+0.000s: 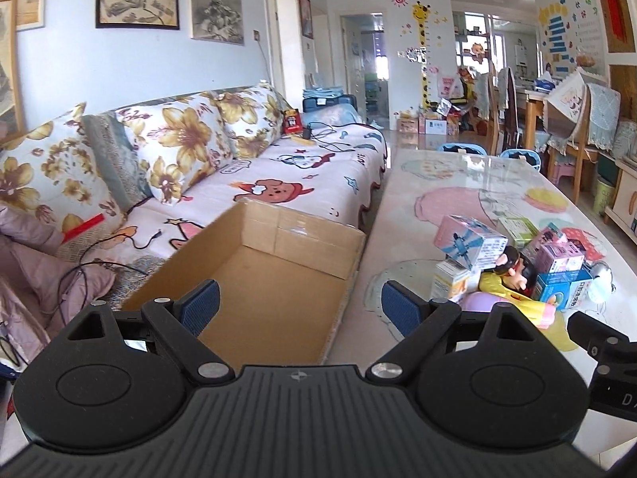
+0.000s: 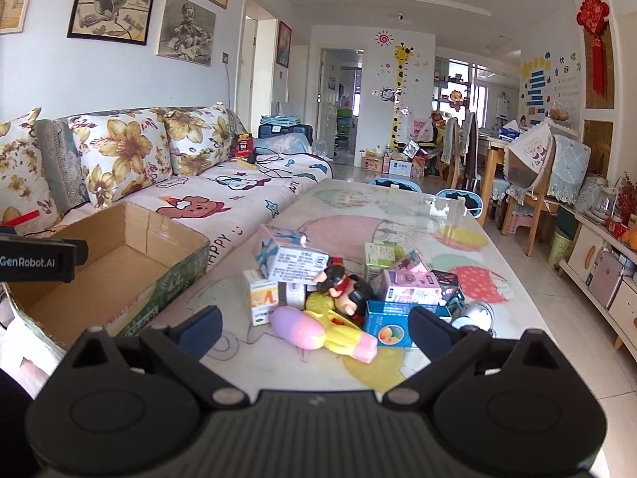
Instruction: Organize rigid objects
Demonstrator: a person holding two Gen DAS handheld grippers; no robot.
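An open cardboard box [image 1: 278, 271] stands empty at the table's left edge beside the sofa; it also shows in the right wrist view [image 2: 119, 263]. A pile of rigid objects lies on the table: a pink-blue carton [image 2: 284, 253], a yellow-white small box [image 2: 262, 298], a cartoon figure [image 2: 342, 286], a pink-yellow toy [image 2: 322, 332], a blue box [image 2: 388, 324], a purple box [image 2: 412, 286]. The pile shows in the left wrist view [image 1: 517, 271] too. My left gripper [image 1: 300, 306] is open and empty over the cardboard box's near end. My right gripper [image 2: 314, 328] is open and empty, just short of the pile.
The table [image 2: 398, 215] has a glossy cartoon-print top. A sofa [image 1: 247, 167] with floral cushions and cables runs along the left. Chairs [image 2: 529, 183] and a dining table stand at the far right, a low cabinet [image 2: 605, 271] along the right wall.
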